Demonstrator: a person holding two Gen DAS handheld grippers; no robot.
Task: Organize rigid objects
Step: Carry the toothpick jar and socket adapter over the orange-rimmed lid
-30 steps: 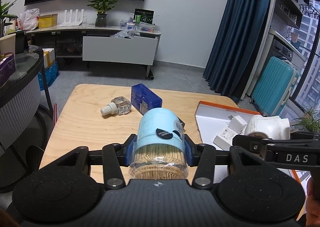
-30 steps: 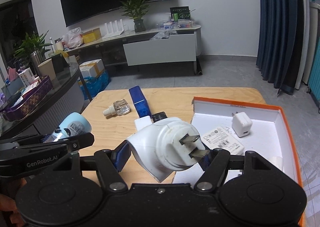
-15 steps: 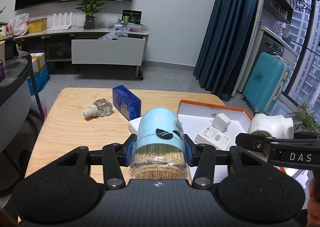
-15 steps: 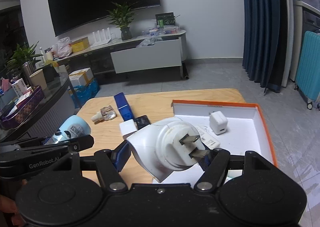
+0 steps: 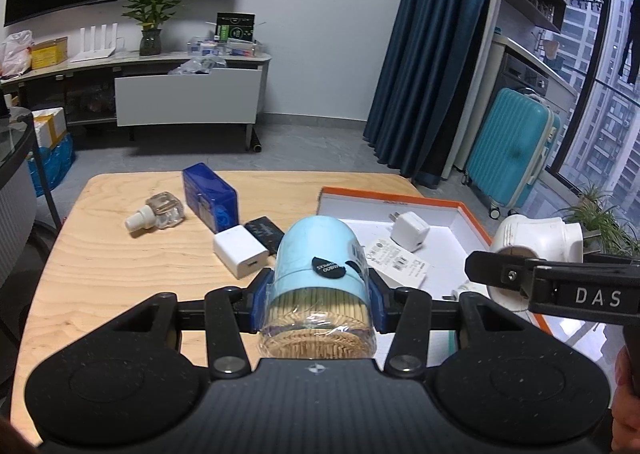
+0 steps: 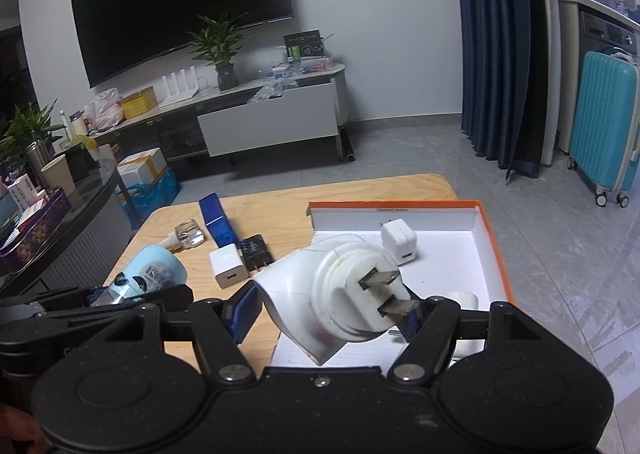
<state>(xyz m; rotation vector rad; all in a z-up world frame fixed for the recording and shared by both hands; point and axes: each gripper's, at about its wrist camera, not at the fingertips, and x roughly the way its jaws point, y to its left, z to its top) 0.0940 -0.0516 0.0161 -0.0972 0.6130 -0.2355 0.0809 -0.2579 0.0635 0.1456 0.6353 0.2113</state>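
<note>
A home living room.
A large wall-mounted television [image 6: 180,5] hangs above a low media console [image 6: 256,109] carrying a potted plant [image 6: 218,49] and a router [image 5: 98,41]; dark blue curtains [image 5: 432,53], a teal suitcase [image 5: 508,149] and a wooden tabletop [image 5: 100,262] complete it.

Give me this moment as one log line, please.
left gripper: holds toothpick jar | right gripper: holds white plug | both above table

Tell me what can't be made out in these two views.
- Right wrist view: the box floor near the camera is hidden behind the white plug adapter.
- Left wrist view: the print on the label card is too small.
- Left wrist view: the toothpick jar covers the table beyond it.
</note>
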